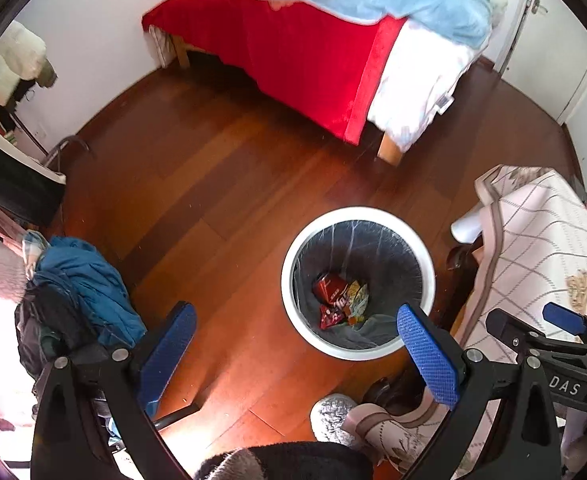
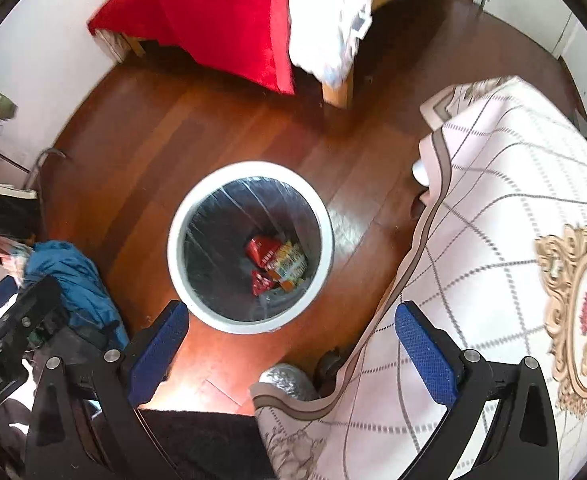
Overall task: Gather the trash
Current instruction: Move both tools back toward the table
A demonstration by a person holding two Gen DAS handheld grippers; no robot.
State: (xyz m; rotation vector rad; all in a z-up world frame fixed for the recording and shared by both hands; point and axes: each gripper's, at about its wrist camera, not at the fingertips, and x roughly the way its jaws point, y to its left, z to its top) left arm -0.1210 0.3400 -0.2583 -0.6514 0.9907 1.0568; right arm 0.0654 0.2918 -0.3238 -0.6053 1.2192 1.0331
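A round white trash bin [image 1: 289, 276] with a dark liner stands on the wooden floor; it also shows in the right wrist view [image 2: 173, 248]. Red and yellow snack wrappers [image 1: 339, 298] lie at its bottom, also seen in the right wrist view [image 2: 277, 260]. My left gripper [image 1: 297, 348] is open and empty, held above the floor just near of the bin. My right gripper [image 2: 291, 348] is open and empty, above the bin's near rim and the table edge. The right gripper also shows at the right of the left wrist view [image 1: 549, 320].
A table with a pink checked cloth [image 2: 493, 240] stands right of the bin. A bed with red and blue covers [image 1: 293, 48] is at the far side. A pile of blue and dark clothes [image 1: 81, 280] lies left. A grey slipper [image 1: 333, 416] is below.
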